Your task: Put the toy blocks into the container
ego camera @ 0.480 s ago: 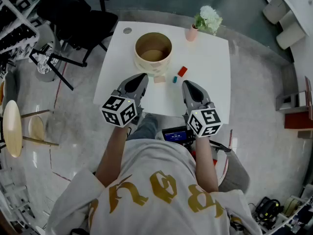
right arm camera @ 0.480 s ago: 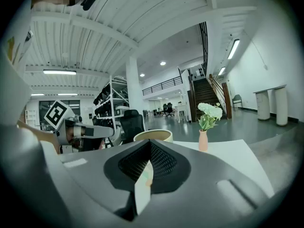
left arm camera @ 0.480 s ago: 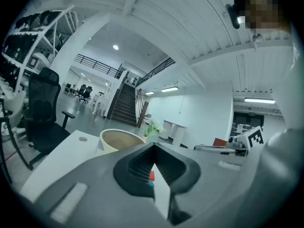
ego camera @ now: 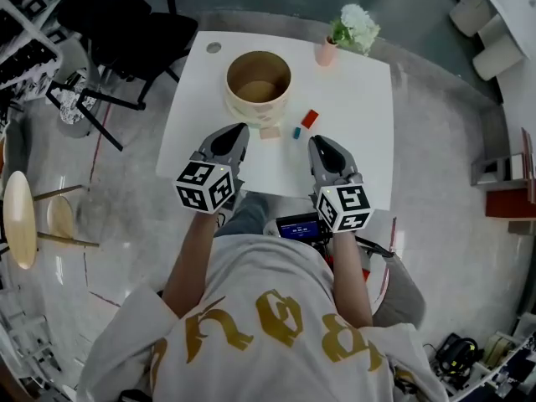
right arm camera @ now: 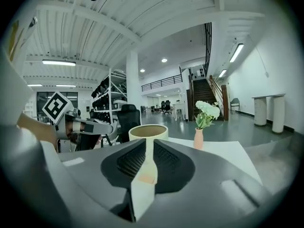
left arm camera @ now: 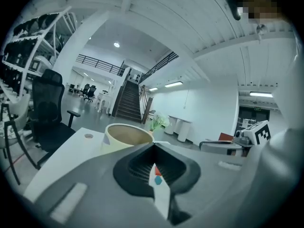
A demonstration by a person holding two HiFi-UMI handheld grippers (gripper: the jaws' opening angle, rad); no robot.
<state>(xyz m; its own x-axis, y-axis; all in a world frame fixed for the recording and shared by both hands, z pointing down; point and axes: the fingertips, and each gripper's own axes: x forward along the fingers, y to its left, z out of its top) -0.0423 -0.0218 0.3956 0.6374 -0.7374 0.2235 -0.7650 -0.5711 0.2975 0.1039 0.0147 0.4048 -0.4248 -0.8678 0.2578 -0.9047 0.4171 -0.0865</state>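
Since half a second ago almost nothing has changed: our left gripper [ego camera: 236, 132] and right gripper [ego camera: 318, 145] still hover, jaws pinched to a narrow slit, empty. The tan block [ego camera: 270, 132], teal block [ego camera: 296, 132] and red block [ego camera: 310, 119] lie just ahead between their tips, with the container [ego camera: 251, 114] just beyond the left one. We judge that no pick has begun.

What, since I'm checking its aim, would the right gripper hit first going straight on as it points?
Probably the beige block, seen low in the slit between the fingers of the right gripper. The container stands behind it on the same line. Depth is hard to judge.
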